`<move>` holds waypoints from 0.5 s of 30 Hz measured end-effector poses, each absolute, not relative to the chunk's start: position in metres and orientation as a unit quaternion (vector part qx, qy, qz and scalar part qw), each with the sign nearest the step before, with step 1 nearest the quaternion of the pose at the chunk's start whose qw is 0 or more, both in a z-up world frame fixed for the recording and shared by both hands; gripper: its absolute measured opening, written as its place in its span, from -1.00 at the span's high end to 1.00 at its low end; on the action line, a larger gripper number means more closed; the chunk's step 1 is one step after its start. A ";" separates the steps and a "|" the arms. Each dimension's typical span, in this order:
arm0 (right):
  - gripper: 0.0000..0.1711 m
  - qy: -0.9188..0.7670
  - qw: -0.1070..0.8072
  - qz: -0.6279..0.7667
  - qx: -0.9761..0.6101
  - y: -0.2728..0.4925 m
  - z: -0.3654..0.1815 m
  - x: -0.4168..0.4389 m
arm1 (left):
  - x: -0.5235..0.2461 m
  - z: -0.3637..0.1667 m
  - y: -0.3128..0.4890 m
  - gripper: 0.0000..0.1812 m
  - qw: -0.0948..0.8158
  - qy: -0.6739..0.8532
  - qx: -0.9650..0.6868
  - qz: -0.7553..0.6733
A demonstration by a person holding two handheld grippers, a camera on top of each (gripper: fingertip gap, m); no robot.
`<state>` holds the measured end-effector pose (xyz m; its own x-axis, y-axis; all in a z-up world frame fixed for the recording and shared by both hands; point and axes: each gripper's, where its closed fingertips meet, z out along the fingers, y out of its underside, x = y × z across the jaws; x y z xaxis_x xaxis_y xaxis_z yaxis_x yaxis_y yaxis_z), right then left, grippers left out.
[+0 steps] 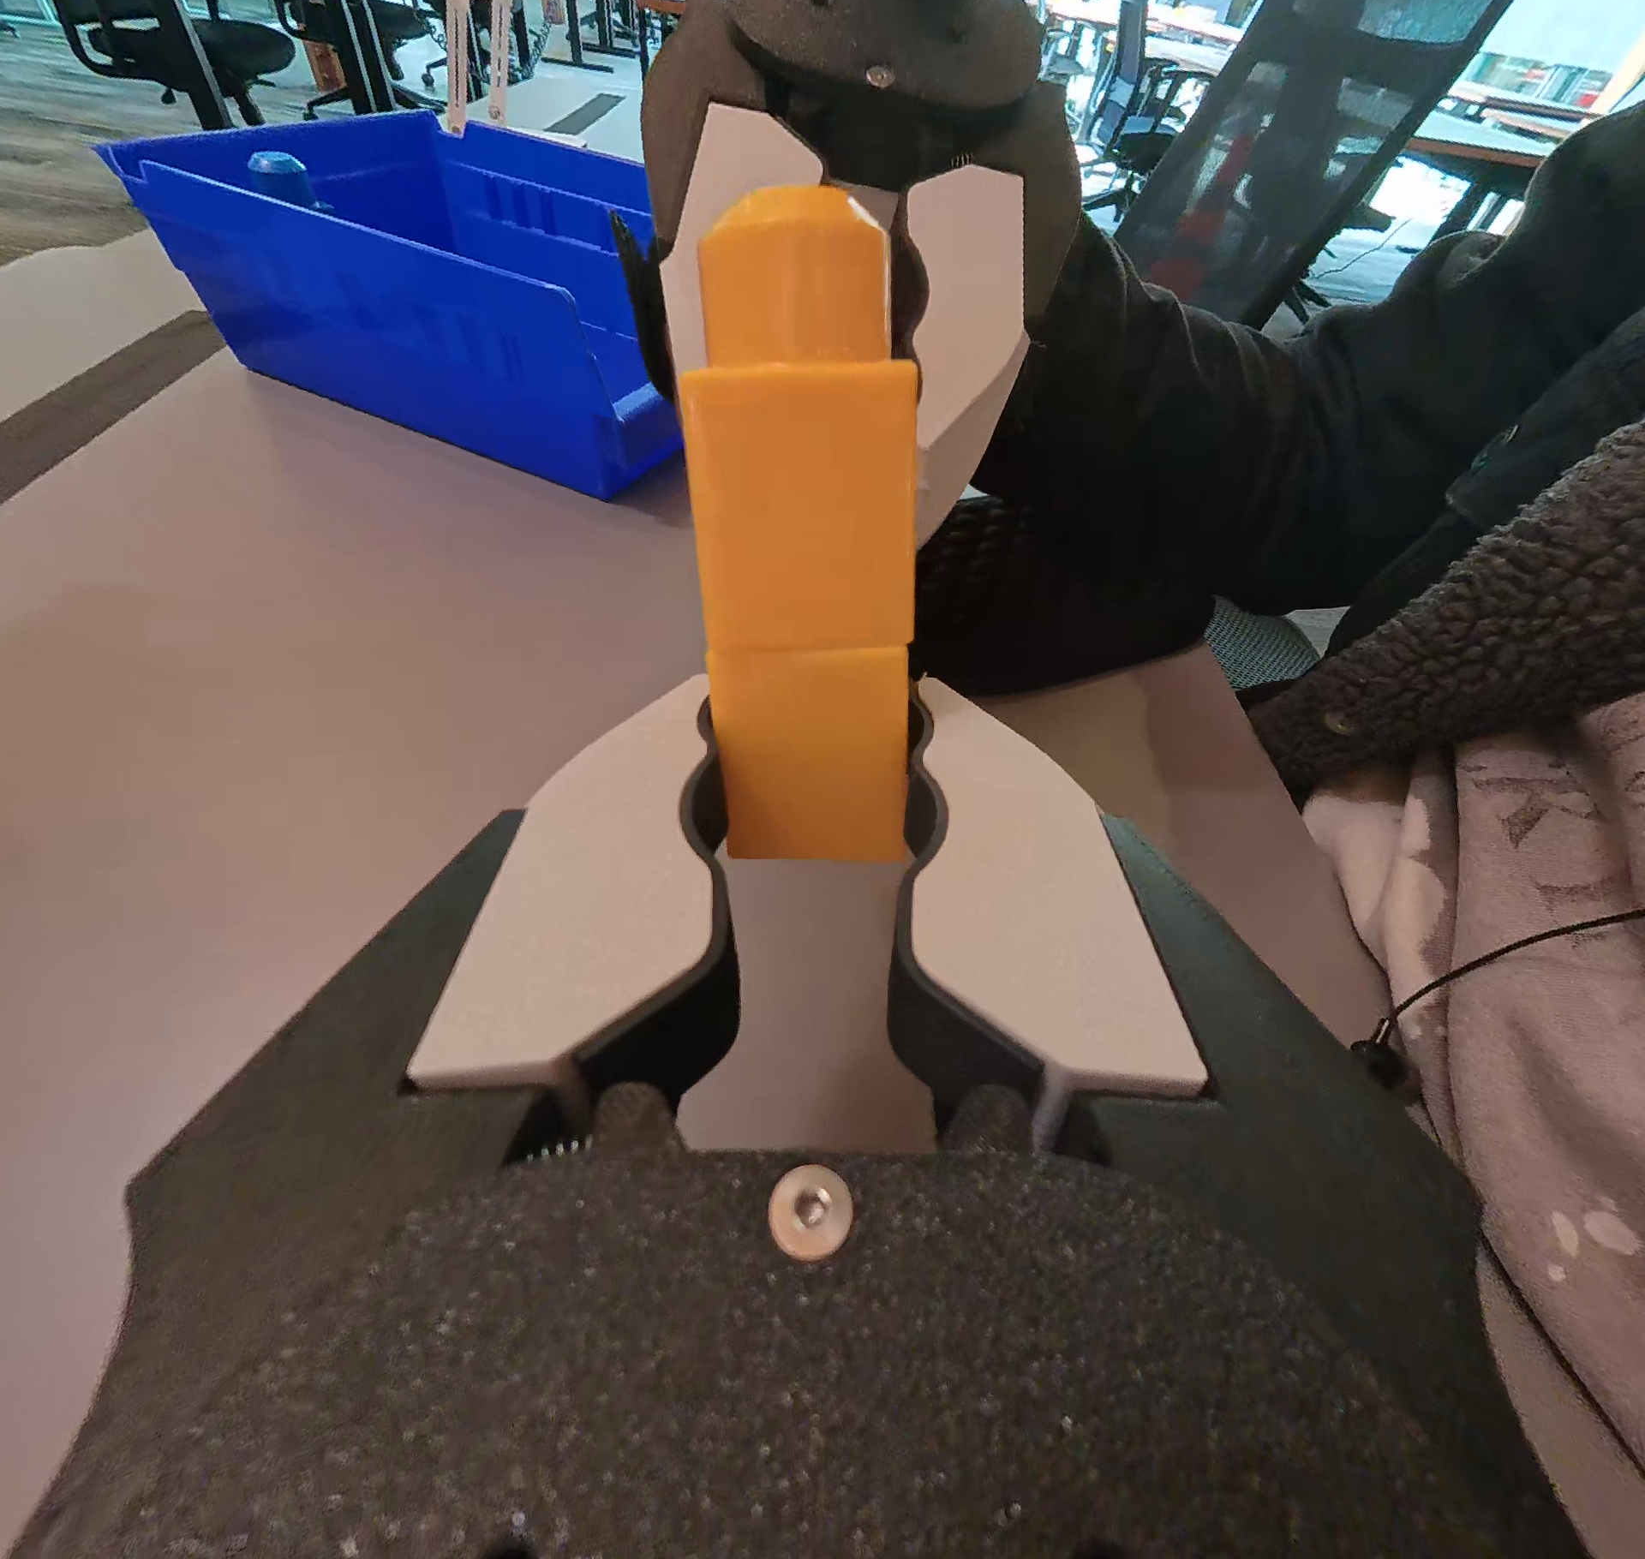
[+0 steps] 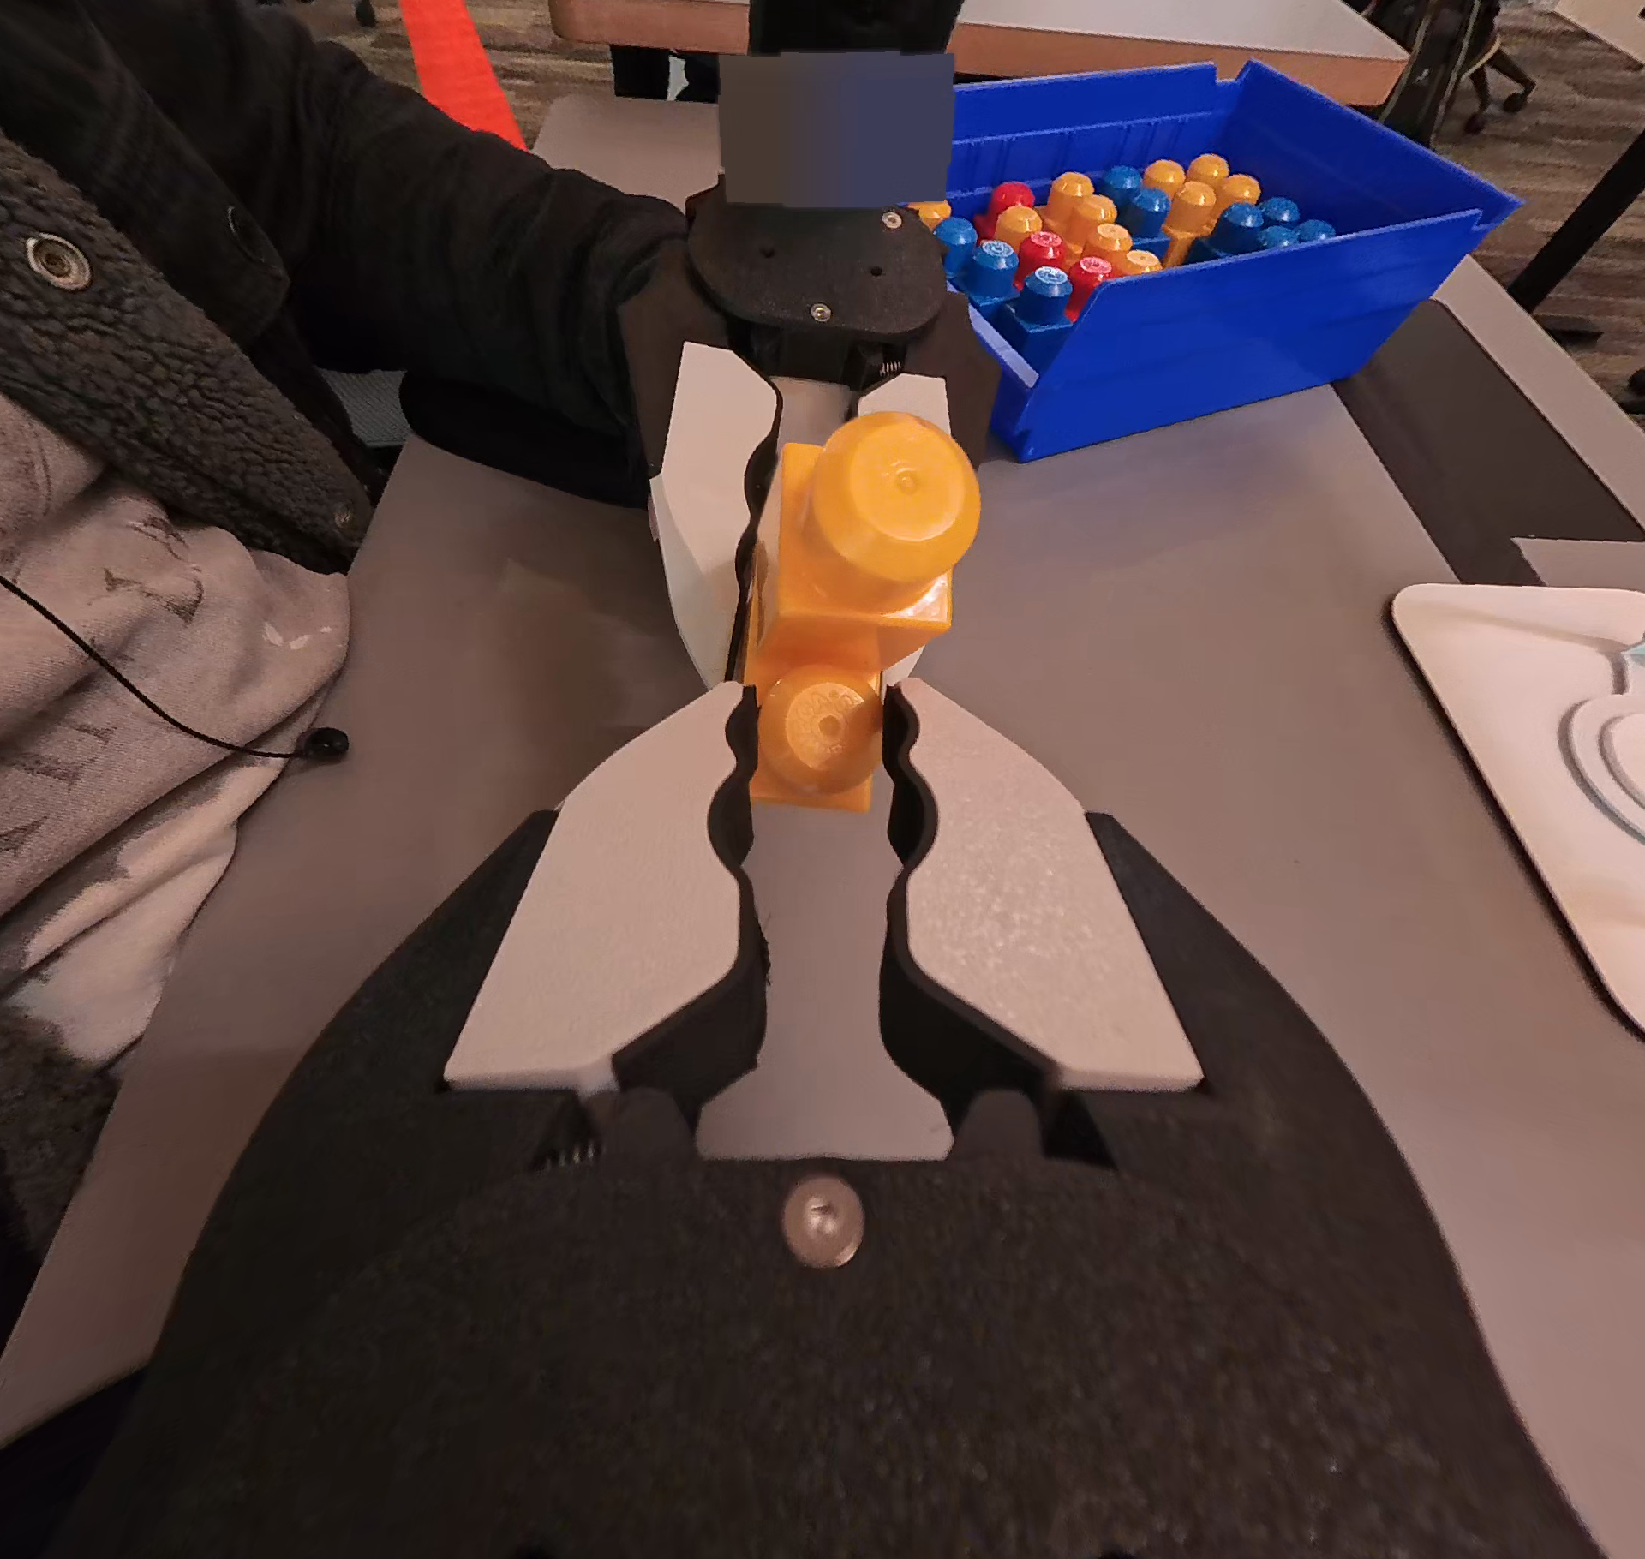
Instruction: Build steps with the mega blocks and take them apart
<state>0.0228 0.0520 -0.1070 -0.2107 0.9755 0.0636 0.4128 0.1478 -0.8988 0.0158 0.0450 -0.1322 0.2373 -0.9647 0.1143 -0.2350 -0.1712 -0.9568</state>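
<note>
Two joined orange mega blocks (image 1: 801, 502) are held in the air between my two grippers, which face each other. My left gripper (image 1: 810, 715) is shut on the near orange block (image 1: 810, 751). My right gripper (image 1: 819, 448) comes in from the far side around the upper block and its stud (image 1: 792, 279). In the right wrist view my right gripper (image 2: 819, 715) is shut on a small orange block (image 2: 814, 742). The left gripper (image 2: 801, 626) holds the block with the big stud (image 2: 890, 502) beyond it.
A blue bin (image 2: 1246, 341) with several red, blue and orange blocks (image 2: 1113, 226) stands on the grey table (image 2: 1157, 715); it also shows in the left wrist view (image 1: 401, 297). A white board (image 2: 1513, 715) lies at the right. A person's dark sleeves (image 2: 401, 226) flank the grippers. The grippers are tip to tip, or close to it.
</note>
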 end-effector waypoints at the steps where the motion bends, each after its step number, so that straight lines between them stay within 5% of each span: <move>1: 0.69 -0.669 0.354 0.396 -0.519 0.052 -0.107 0.023 | 0.015 -0.133 0.045 0.59 0.446 0.465 -0.648 -0.405; 7: 0.69 -0.661 0.375 0.379 -0.529 0.065 -0.095 0.035 | 0.009 -0.136 0.055 0.52 0.454 0.453 -0.663 -0.387; 15: 0.69 -0.617 0.485 0.246 -0.569 0.159 -0.007 0.115 | -0.006 -0.125 0.075 0.62 0.501 0.407 -0.672 -0.364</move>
<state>0.1146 0.1588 -0.0068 0.1179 0.9404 0.3189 0.4622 0.2323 -0.8558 -0.0061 0.0749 -0.1245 0.4037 -0.9113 0.0810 -0.1828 -0.1671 -0.9688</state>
